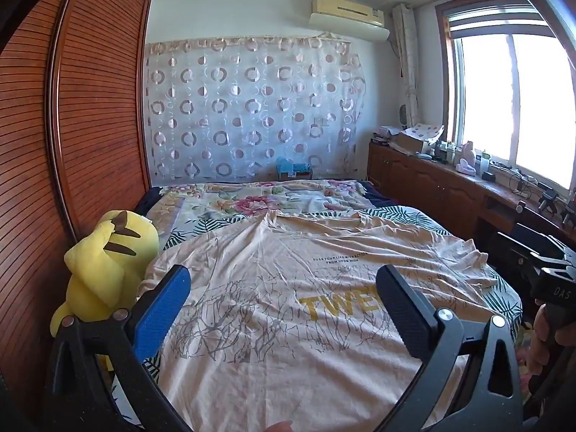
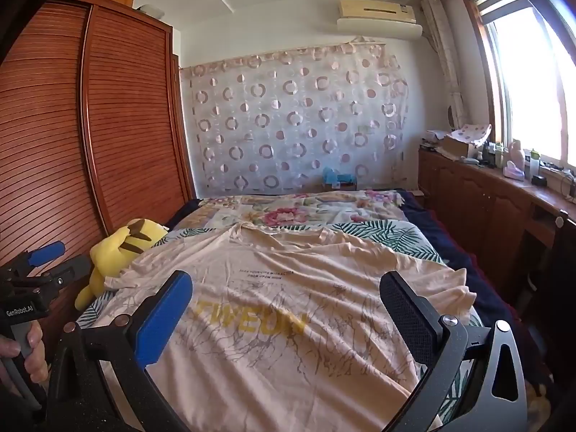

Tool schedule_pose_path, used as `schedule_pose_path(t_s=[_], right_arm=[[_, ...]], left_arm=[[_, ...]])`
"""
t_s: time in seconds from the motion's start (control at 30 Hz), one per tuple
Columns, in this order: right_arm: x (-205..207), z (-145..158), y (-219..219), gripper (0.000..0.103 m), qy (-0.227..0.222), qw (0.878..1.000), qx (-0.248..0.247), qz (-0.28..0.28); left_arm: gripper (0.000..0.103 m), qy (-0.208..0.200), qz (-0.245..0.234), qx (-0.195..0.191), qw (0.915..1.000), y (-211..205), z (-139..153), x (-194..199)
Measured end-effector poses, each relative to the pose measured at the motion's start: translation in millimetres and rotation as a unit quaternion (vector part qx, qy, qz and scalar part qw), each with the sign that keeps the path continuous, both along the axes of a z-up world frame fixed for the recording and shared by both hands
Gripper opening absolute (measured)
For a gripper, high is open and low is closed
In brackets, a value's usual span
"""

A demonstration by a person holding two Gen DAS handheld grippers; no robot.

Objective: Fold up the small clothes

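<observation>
A cream T-shirt [image 1: 288,288] with yellow letters and grey line drawings lies spread flat, front up, on the bed; it also fills the near bed in the right wrist view, T-shirt [image 2: 288,306]. My left gripper [image 1: 284,280] hovers above its lower half, open wide, nothing between the fingers. My right gripper [image 2: 288,288] stands open the same way over the shirt's hem side. In the right wrist view the left gripper [image 2: 46,262] shows at the far left, held by a hand [image 2: 25,356]. The right gripper's body [image 1: 550,277] shows at the left wrist view's right edge.
A yellow plush toy [image 1: 108,255] lies at the bed's left edge against a brown slatted wardrobe [image 1: 90,108]. A floral quilt [image 1: 259,198] covers the far bed. A wooden cabinet [image 1: 432,187] with clutter runs along the right under the window [image 1: 511,100].
</observation>
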State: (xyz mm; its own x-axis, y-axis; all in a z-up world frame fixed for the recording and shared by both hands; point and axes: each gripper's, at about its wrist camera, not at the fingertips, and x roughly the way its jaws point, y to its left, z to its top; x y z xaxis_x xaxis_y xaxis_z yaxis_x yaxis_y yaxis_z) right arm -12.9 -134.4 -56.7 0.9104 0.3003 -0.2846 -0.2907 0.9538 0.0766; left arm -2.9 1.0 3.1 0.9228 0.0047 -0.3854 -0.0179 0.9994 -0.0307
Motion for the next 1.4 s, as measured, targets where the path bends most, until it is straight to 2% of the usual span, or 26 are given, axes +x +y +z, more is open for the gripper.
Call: schedule_pose_path(t_s=[1.4], right_arm=[[0.0,0.9,-2.1,0.103,-0.003,1.000,0.001,0.004]], left_arm=[[0.103,-0.001,-0.001,0.004,1.0000,0.2,0.5,-1.9]])
